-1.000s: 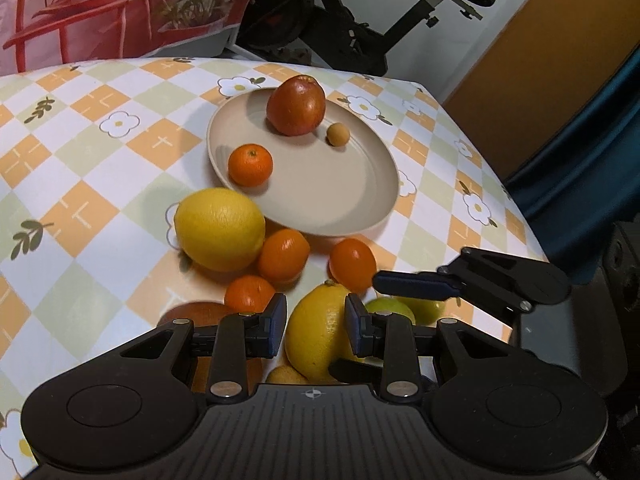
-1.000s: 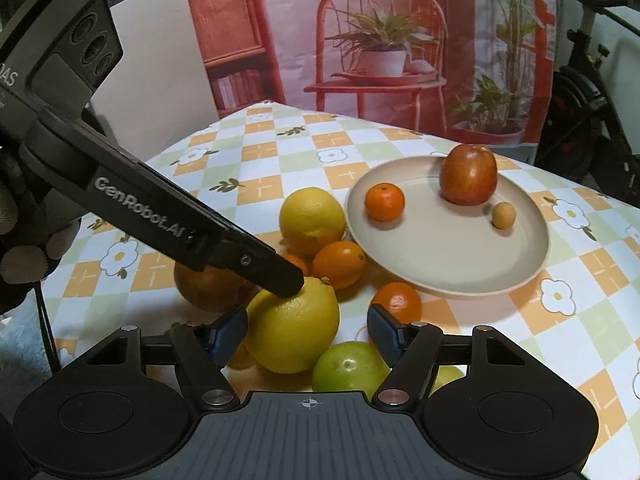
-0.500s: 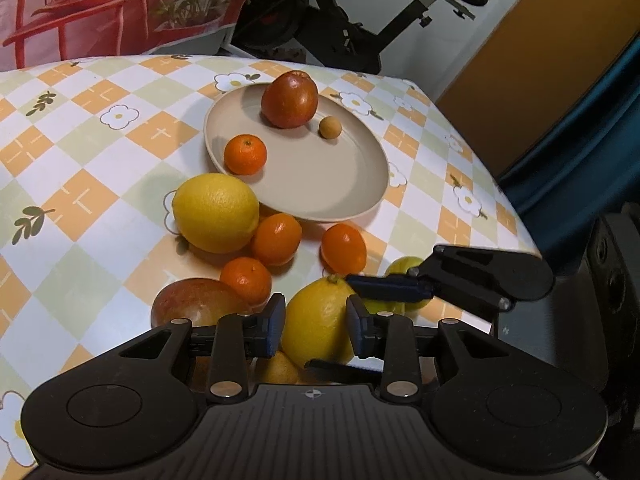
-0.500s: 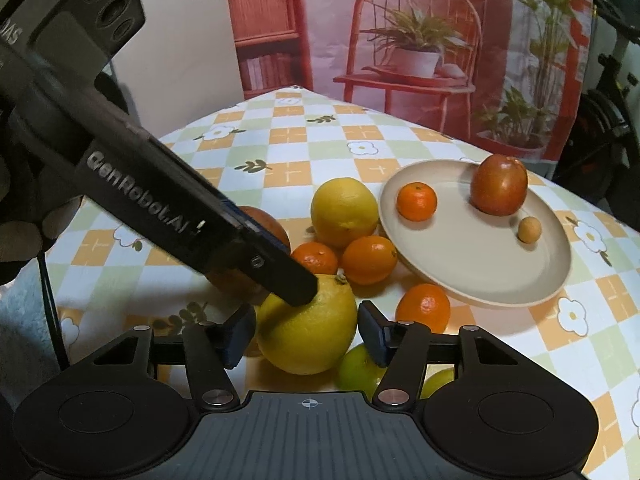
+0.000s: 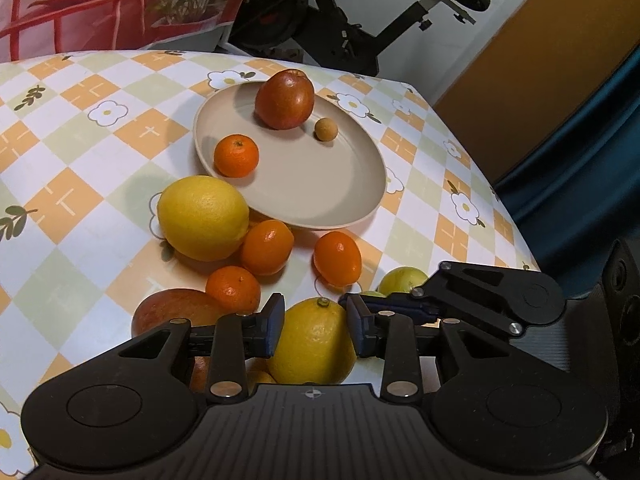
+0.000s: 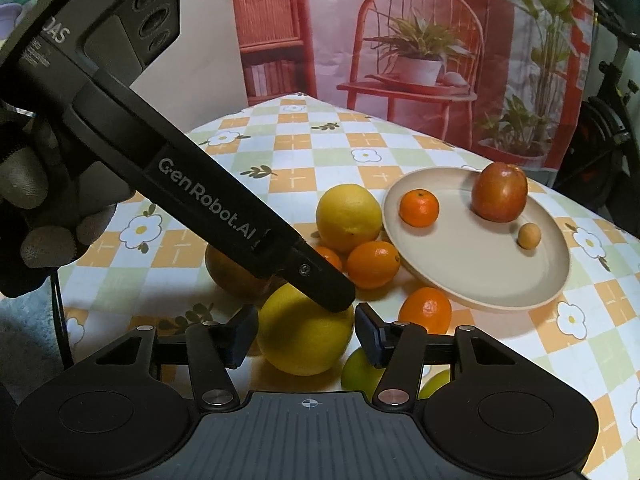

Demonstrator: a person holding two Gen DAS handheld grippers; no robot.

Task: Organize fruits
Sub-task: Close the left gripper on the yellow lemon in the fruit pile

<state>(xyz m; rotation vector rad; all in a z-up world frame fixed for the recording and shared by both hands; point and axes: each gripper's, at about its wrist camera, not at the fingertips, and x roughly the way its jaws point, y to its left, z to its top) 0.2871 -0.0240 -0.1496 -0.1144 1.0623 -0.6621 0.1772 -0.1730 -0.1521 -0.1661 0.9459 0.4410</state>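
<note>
Jaws of the right gripper [image 6: 306, 336] have just been closing on the nearest lemon [image 6: 300, 344], and their pads now appear to sit against both its flanks, so I judge the grasp made and the lemon ready to go to the plate [image 6: 500, 280]. It lies on the surface [image 6: 304, 152] among loose fruit, well short of the plate. The left gripper [image 5: 314, 326] straddles the lemon's top with jaws narrowly apart, though I cannot tell whether they press on it; its finger reads "GenRobot.AI", and the body shows the partial letters "DAS".
</note>
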